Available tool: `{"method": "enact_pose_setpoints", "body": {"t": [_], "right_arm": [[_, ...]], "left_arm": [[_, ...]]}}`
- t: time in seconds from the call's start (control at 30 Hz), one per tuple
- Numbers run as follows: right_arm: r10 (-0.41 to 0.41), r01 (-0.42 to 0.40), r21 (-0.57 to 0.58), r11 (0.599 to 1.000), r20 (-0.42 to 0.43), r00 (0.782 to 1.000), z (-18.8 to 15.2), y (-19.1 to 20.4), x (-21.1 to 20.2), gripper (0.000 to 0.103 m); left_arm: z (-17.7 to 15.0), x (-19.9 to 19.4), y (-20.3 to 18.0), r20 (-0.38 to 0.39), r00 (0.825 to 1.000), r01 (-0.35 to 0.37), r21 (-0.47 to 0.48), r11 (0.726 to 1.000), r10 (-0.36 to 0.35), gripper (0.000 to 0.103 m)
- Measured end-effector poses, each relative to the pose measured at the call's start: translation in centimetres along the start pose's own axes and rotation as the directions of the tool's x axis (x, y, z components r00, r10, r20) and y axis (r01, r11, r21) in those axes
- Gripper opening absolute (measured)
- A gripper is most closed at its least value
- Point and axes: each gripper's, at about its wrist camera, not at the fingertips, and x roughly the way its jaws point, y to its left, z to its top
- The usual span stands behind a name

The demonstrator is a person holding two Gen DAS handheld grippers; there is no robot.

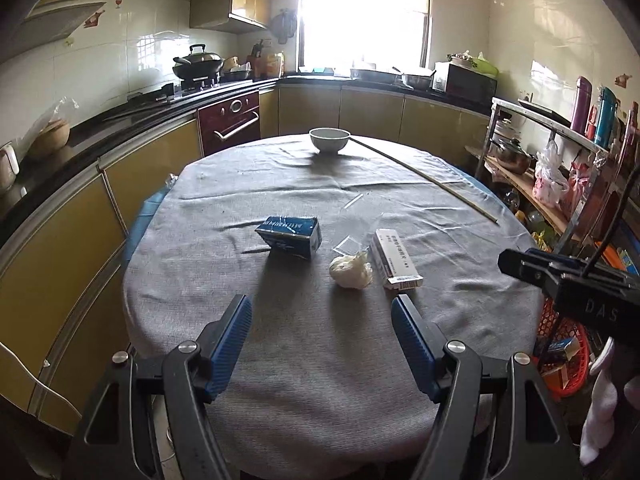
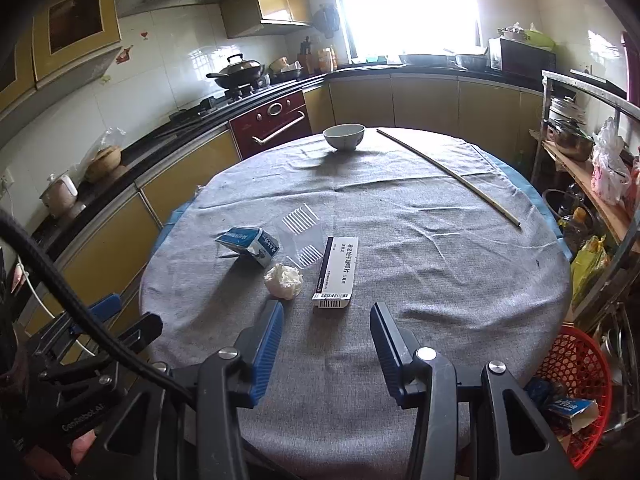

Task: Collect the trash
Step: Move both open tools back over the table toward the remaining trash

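left gripper (image 1: 322,312) fingers spread wide, blue ribbed pads (image 1: 232,340) bare, nothing between them, held over the near edge of the round table's grey cloth (image 1: 280,360); right gripper (image 2: 326,320) likewise spread and empty, pads (image 2: 266,346) bare, low over the near cloth; just ahead of the right gripper lies a white carton (image 2: 336,274), flat, long axis running near-to-far, barcoded end flap toward the camera, black print along its top face too small to read; touching or just beside its left side, a crumpled white tissue wad (image 2: 283,276); behind the wad, a clear plastic wrapper (image 2: 300,236) with white ribbed stripes, lying flat; left of that, a blue-and-white small box (image 2: 250,245), tipped on one edge, long axis roughly left-right, white lettering illegible; at the far edge, a white bowl (image 2: 344,137) upright; a thin long stick (image 2: 448,174) lies diagonally from far centre to right edge; beside the table at right, a red mesh basket (image 2: 576,364) holding a blue carton (image 2: 572,408); "geerobot"-like lettering on the left gripper body seen from the right wrist, uncertain.
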Motion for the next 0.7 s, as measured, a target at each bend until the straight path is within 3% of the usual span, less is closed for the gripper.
{"method": "enact_pose_setpoints", "body": {"t": [0.33,0.7], "right_arm": [[0.011,-0.011,0.020,1.000,-0.029,1.000,1.4,0.7,2.8,0.049],[0.069,-0.063,0.091,0.994,-0.057,0.996,1.4,-1.2,4.9,0.050]], "left_arm": [[-0.2,0.7,1.3,-0.004,0.999,-0.038,0.028,0.999,0.038,0.073],[0.0,3.5,3.5,-0.096,0.991,-0.099,-0.032,0.995,0.095,0.073]]}}
